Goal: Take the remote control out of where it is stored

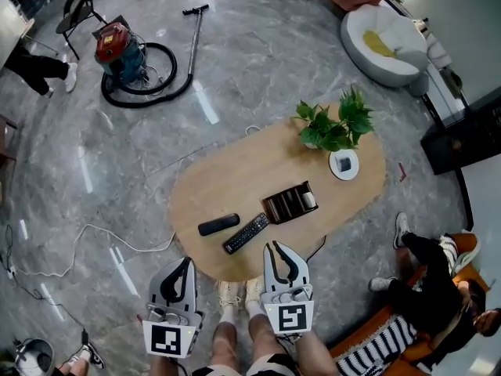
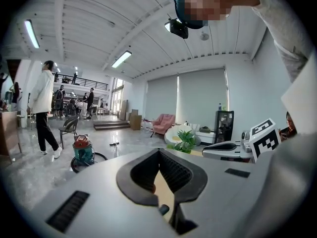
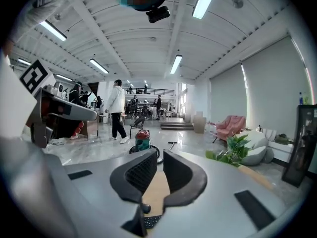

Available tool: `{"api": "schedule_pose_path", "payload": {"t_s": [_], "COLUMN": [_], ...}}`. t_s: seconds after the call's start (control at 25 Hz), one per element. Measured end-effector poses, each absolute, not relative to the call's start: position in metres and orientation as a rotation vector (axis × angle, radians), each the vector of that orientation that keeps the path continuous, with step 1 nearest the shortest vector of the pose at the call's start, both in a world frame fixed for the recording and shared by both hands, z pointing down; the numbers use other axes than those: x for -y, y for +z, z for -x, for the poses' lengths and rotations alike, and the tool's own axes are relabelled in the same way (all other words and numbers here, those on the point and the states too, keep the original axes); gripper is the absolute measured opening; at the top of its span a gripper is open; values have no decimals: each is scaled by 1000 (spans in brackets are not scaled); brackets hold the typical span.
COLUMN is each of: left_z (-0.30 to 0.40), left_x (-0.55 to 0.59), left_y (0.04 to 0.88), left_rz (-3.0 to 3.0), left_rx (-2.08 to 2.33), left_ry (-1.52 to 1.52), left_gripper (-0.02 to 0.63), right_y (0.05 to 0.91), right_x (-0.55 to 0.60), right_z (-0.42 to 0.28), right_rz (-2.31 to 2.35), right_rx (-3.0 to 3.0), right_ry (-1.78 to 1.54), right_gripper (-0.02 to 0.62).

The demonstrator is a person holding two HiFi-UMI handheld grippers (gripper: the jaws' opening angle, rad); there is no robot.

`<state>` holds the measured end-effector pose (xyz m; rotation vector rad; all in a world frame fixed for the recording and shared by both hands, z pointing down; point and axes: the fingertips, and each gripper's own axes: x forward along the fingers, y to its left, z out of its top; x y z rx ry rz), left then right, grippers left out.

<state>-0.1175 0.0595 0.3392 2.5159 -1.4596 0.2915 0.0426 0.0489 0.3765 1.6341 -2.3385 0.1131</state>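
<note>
Head view: the remote control (image 1: 246,233) lies flat on the oval wooden table (image 1: 227,175), outside the dark tray (image 1: 290,202). Its far end is just beside the tray's near left corner and its near end is close to the table's near edge. A second black oblong thing (image 1: 218,225) lies just left of it, apart from it. Bare wood stays open left of both and between tray and potted plant (image 1: 333,125).

The right gripper (image 1: 283,257) hangs at the near rim, just beside the remote; its jaws stand slightly apart with only tabletop showing between them. The left gripper (image 1: 188,262) is off the table's near left edge, its tips touching, empty. A seated person's legs (image 1: 419,253) lie near the table's right end. A vacuum cleaner (image 1: 121,53) stands well apart on the floor.
</note>
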Motion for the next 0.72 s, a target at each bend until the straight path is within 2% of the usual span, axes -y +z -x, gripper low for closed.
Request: {"api": "schedule_pose_path", "payload": {"t_s": [0.32,0.72], "left_z": [89,58], "left_x": [-62,-71], "left_y": [320,298], "left_rz": [-2570,-2639], "left_rx": [1377,1292], "left_ry": [270,256], "left_gripper": [5,5], "right_y": [344,325], "right_x": [-61,-89], "right_z": [-62,-82], "right_rz": [-1731,-1773], "right_rx": [2323,2286], "right_ry": [75,23], "right_gripper": [9,8]}}
